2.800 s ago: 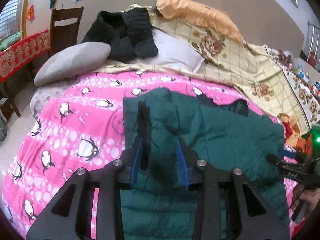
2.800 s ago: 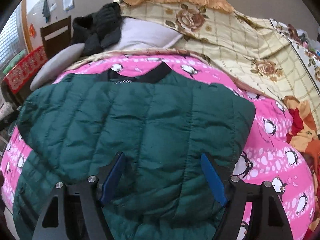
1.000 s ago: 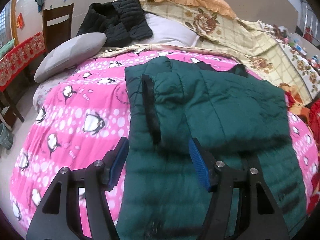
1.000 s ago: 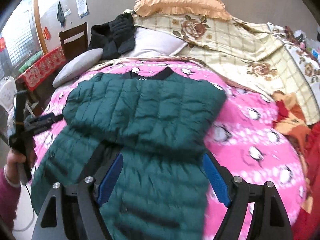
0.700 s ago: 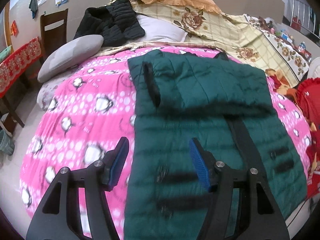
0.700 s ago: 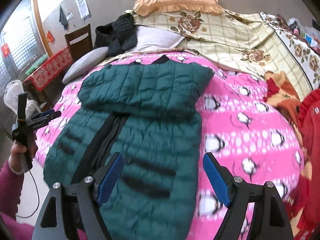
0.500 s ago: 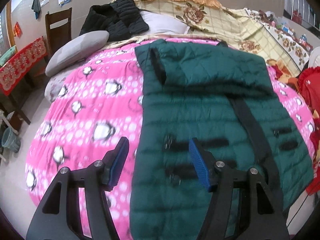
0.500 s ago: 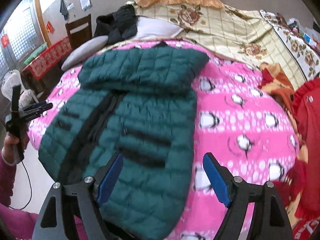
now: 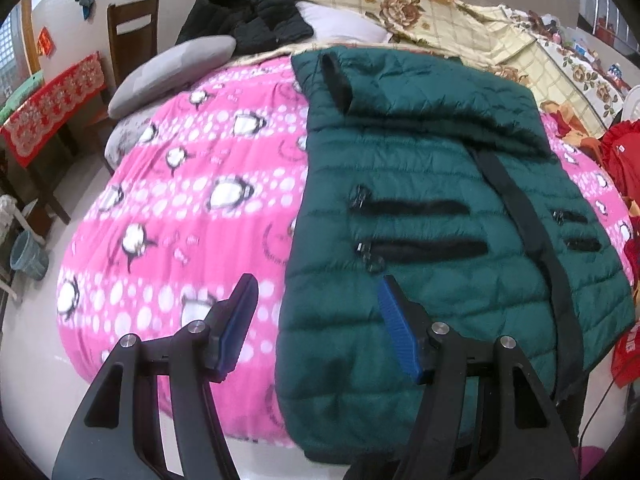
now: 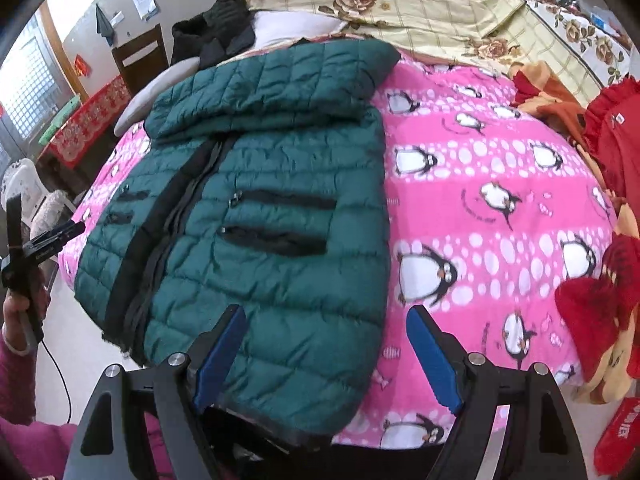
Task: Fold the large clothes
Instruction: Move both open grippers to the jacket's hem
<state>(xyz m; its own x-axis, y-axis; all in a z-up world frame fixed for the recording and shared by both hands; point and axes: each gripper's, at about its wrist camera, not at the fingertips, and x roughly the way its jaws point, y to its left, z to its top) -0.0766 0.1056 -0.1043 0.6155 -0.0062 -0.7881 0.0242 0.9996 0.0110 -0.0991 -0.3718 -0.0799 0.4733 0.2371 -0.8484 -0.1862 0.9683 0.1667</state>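
Note:
A dark green puffer jacket (image 9: 432, 208) lies front up on the pink penguin blanket (image 9: 192, 184), its sleeves folded across the chest (image 10: 272, 84) and its hem hanging at the bed's near edge. My left gripper (image 9: 316, 284) stands open above the jacket's lower left edge, nothing pressed between its blue pads. Over the hem's right corner (image 10: 320, 384) my right gripper (image 10: 325, 316) is open wide and empty. A hand in a pink sleeve (image 10: 20, 308) holds the left gripper's handle at the far left of the right wrist view.
A grey pillow (image 9: 172, 68), a black jacket (image 9: 248, 20) and a yellow floral quilt (image 10: 460, 20) lie at the bed's head. A wooden chair (image 9: 132, 28) and a red-covered table (image 9: 52, 104) stand left. Red clothes (image 10: 608, 140) lie right. A bucket (image 9: 28, 256) sits on the floor.
The left gripper has let go of the sleeve fold. Both grippers have pulled back from the chest towards the bed's near edge and sunk, so the hem is now under them.

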